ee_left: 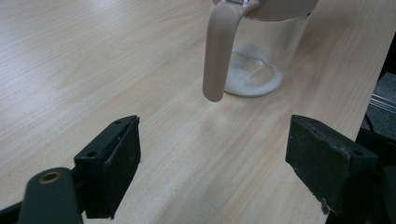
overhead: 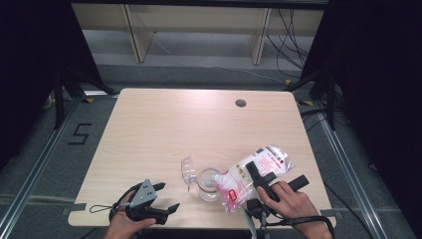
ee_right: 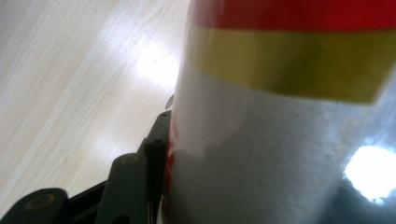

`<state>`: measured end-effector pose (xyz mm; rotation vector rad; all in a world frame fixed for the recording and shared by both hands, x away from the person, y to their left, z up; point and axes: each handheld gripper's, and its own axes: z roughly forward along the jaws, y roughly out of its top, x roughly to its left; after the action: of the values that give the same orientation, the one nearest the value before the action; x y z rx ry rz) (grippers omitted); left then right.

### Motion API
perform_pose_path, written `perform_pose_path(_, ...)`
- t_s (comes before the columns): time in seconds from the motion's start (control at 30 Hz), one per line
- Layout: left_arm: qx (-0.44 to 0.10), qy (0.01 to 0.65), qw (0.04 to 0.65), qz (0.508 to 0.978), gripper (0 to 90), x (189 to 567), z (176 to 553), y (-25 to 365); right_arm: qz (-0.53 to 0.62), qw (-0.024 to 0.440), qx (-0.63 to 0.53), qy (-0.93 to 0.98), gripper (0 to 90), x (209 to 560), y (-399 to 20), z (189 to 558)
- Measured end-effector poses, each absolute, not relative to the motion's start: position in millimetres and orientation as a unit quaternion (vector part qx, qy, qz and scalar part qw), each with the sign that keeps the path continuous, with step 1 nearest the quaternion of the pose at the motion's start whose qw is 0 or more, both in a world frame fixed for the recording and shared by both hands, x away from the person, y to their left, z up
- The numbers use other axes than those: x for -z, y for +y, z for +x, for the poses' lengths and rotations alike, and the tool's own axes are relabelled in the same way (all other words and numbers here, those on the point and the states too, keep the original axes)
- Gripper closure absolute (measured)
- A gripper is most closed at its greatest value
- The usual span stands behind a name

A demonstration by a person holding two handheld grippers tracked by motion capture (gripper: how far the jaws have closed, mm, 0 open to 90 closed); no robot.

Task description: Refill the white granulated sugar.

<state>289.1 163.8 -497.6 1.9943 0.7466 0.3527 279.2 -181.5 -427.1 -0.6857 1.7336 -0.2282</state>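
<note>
Right gripper view: right tool clamped on the bag, far jaw hidden behind it; left tool open.

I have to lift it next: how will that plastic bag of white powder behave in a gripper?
The bag is probably floppy: it sags around the right gripper clamping it. Its glossy film may be slippery. Tilted over the glass jar, the loose powder would likely shift and spill.

Your right gripper view is so jammed up against the bag that the print's a blur and one jaw's hidden behind it, and in the left gripper view the jar gets chopped off at the top edge.
</note>
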Motion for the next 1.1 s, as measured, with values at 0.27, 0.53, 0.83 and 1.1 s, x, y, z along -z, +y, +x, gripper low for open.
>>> perform_pose_path(0.27, -0.143, 0.304, 0.471, 0.815, 17.7, 497.7, 289.2, 163.7, -0.293, 0.590, 0.096, 0.746, 52.9, 426.2, -182.2, 279.1)
perform_pose_path(0.53, -0.142, 0.305, 0.471, 0.815, 17.7, 497.9, 289.4, 163.6, -0.293, 0.592, 0.097, 0.745, 53.1, 426.2, -183.4, 279.4)
perform_pose_path(0.83, -0.144, 0.305, 0.472, 0.814, 17.7, 498.2, 289.4, 163.4, -0.295, 0.593, 0.100, 0.743, 53.4, 425.1, -183.5, 279.0)
perform_pose_path(1.1, -0.145, 0.305, 0.473, 0.814, 17.7, 498.3, 289.0, 163.4, -0.295, 0.592, 0.096, 0.744, 53.7, 425.0, -183.4, 278.8)
